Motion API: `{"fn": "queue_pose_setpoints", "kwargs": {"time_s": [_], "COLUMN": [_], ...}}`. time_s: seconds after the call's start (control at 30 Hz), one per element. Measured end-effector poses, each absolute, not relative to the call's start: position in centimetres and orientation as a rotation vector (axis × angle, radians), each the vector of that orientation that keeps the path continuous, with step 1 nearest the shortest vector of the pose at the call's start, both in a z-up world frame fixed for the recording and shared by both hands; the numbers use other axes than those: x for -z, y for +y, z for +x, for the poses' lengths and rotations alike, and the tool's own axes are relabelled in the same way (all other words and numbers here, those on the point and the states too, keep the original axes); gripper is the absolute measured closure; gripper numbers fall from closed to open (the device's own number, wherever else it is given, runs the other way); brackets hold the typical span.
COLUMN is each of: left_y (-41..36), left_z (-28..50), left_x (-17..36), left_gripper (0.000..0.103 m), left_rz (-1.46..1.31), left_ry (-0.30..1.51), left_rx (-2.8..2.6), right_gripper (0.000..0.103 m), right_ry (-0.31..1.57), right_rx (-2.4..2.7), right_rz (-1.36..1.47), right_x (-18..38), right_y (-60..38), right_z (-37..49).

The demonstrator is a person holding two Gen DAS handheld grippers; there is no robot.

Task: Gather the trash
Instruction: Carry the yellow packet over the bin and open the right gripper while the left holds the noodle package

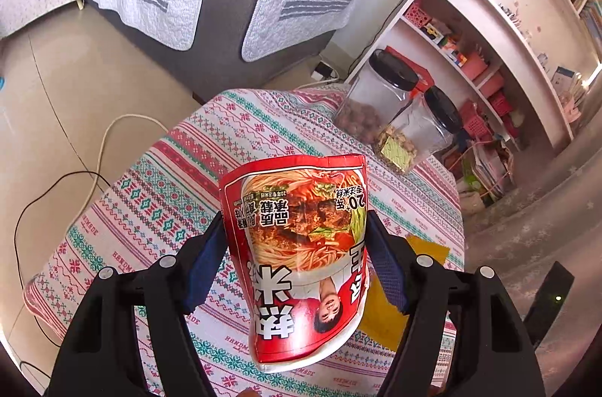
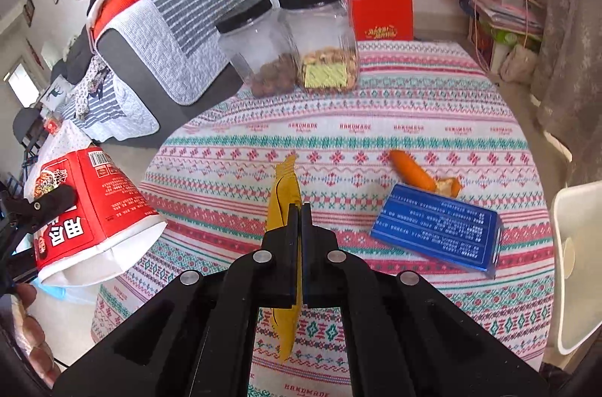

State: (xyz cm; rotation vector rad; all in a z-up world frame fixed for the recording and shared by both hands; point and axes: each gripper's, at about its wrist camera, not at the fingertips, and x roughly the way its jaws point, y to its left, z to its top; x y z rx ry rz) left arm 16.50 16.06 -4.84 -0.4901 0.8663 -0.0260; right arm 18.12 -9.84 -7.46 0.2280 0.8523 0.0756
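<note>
My left gripper (image 1: 295, 228) is shut on a red instant noodle cup (image 1: 301, 254), held above the patterned tablecloth (image 1: 158, 201); the cup also shows at the left of the right wrist view (image 2: 90, 209), tilted with its mouth toward the table. My right gripper (image 2: 301, 209) is shut on a yellow wrapper (image 2: 284, 194), held on edge above the table; it also shows in the left wrist view (image 1: 425, 246). An orange peel (image 2: 421, 173) and a blue box (image 2: 436, 228) lie on the cloth to the right.
Two clear jars with black lids (image 2: 320, 36) stand at the table's far edge, also in the left wrist view (image 1: 380, 96). A red box (image 2: 380, 9), shelves (image 1: 489, 32) and a grey sofa (image 1: 225, 2) lie beyond. A white chair (image 2: 575, 265) is at the right.
</note>
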Motion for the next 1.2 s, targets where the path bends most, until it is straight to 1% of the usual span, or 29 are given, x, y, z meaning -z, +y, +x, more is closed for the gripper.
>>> {"fn": "queue_pose_setpoints", "kwargs": {"time_s": [0.23,0.67,0.87,1.2], "left_y": [14.9,10.8,8.4,4.4], "left_z": [16.4,16.3,16.0,16.0], "left_x": [3.8,1.7,0.9,1.2], "left_gripper": [0.033,0.033,0.033,0.033], "left_rz": [-0.442,-0.382,-0.357,-0.309], "left_ry": [0.799,0.725,0.697,0.71], "left_rx": [0.021,0.067,0.105,0.164], "right_gripper": [0.103,0.103,0.103,0.103], "right_ry": [0.743,0.615,0.577,0.543], "right_rx": [-0.073,-0.037,0.015,0.131], "right_rz": [0.183,0.135,0.115,0.131], "right_x": [4.6,1.2,0.3,-0.8], "right_y": [-10.9,-13.4,-15.7,-21.4], "right_z": [17.0,14.6,13.2,11.1]}}
